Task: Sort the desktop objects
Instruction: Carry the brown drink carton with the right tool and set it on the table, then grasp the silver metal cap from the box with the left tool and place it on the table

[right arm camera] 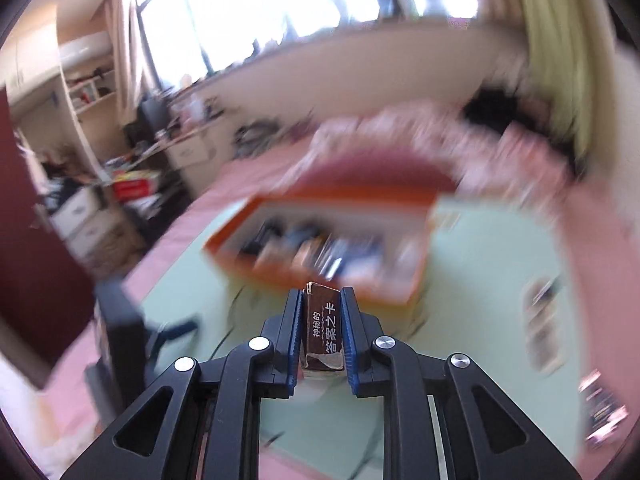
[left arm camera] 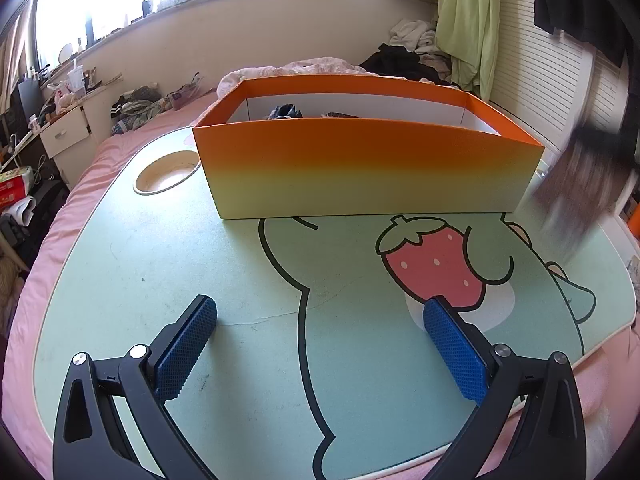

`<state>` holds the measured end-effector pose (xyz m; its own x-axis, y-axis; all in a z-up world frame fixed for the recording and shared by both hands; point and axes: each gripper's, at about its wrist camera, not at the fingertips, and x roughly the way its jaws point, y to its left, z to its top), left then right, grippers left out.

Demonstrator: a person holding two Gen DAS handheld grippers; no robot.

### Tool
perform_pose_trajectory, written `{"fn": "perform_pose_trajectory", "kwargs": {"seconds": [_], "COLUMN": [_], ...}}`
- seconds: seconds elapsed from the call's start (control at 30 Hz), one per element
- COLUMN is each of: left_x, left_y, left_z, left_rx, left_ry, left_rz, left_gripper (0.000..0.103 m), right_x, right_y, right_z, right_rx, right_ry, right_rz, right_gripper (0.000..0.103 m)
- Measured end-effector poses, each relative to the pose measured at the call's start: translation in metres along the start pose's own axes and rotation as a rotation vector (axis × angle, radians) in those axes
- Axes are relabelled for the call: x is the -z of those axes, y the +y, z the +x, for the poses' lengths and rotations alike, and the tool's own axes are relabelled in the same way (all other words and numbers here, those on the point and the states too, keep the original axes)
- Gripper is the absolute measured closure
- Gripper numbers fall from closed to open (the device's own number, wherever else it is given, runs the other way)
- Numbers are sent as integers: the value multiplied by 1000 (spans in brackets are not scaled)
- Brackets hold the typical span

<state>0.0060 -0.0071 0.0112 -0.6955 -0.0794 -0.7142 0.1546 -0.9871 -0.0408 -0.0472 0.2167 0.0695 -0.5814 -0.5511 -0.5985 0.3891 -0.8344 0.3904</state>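
A cluttered bedroom lies around you, bright windows at the back and a pink bed [left arm camera: 120, 152] under a mint-green worktop [left arm camera: 140, 280] printed with a cartoon strawberry [left arm camera: 436, 264]. On the far part of that worktop stands an orange-to-yellow box [left arm camera: 368, 168], open at the top, with dark items just visible inside; a round cup recess [left arm camera: 166, 172] sits just beside its left end. Your left gripper [left arm camera: 320, 316] hangs above the bare worktop with its blue-padded jaws spread wide and nothing between them. Your right gripper [right arm camera: 320, 304] is clamped narrowly on a small brown card box [right arm camera: 322, 328] with white Chinese lettering, held upright between the pads. The right wrist view is heavily blurred, yet shows the orange box [right arm camera: 320, 240] just ahead of the held card box and lower down, its contents smeared beyond telling.
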Motion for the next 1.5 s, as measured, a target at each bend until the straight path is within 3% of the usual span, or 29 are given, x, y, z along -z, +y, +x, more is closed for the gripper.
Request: {"fn": "perform_pose_trajectory", "kwargs": {"seconds": [0.1, 0.17, 0.2, 0.23, 0.3, 0.37, 0.47, 0.53, 0.63, 0.77, 0.9, 0.97, 1.07, 1.1, 1.13, 1.2, 1.37, 1.43, 1.5], "left_x": [0, 1, 2, 2, 2, 2, 1, 1, 1, -9, -42, -67, -108, -122, -131, -144, -151, -152, -151], "left_y": [-3, -3, -3, -3, -4, -5, -4, -5, -2, 4, 2, -6, -21, -26, -29, -32, -47, -52, -53], "left_z": [0, -2, -3, -3, -4, -5, -5, -6, -8, -30, -54, -60, -40, -24, -8, 18, 62, 63, 63], "left_rx": [1, 6, 10, 14, 12, 12, 9, 5, 3, 31, 97, 131, 193, 220, 237, 229, 159, 112, 97], "left_ry": [2, 3, 3, 3, 3, 2, 2, 2, 2, -57, -135, -149, -44, 37, 105, 194, 318, 282, 275], "left_rz": [3, 6, 9, 11, 9, 6, 3, 3, -11, -41, -59, -20, 25, 31, 21, -1, 15, 41, 53], "left_gripper": [0, 0, 0, 0, 0, 0, 0, 0, 2, 11, 11, 11, 38, 50, 54, 54, 54, 58, 72], "right_x": [5, 7, 10, 16, 23, 36, 56, 67, 72, 72, 71, 72, 73, 73, 73, 73, 77, 78, 77], "right_y": [-13, -20, -27, -33, -40, -35, -25, -6, -1, -9, -11, -9, -8, -9, -9, -8, -6, -6, -5], "right_z": [24, 30, 27, 22, 12, 3, 16, 31, 38, 35, 36, 36, 36, 36, 36, 36, 33, 33, 33], "right_rx": [-73, -55, -58, -63, -16, 89, 195, 339, 351, 356, 357, 357, 358, 358, 358, 359, 359, 360, 361], "right_ry": [-3, -37, -51, -87, -106, -96, -10, 1, 11, 11, 10, 11, 10, 10, 10, 9, 8, 6, 6], "right_rz": [89, 151, 192, 241, 239, 151, 3, -159, -191, -169, -168, -168, -168, -168, -167, -166, -166, -167, -166], "right_gripper": [82, 61, 35, 26, 26, 26, 24, 11, 6, 1, 1, 1, 1, 1, 1, 1, 1, 1, 1]}}
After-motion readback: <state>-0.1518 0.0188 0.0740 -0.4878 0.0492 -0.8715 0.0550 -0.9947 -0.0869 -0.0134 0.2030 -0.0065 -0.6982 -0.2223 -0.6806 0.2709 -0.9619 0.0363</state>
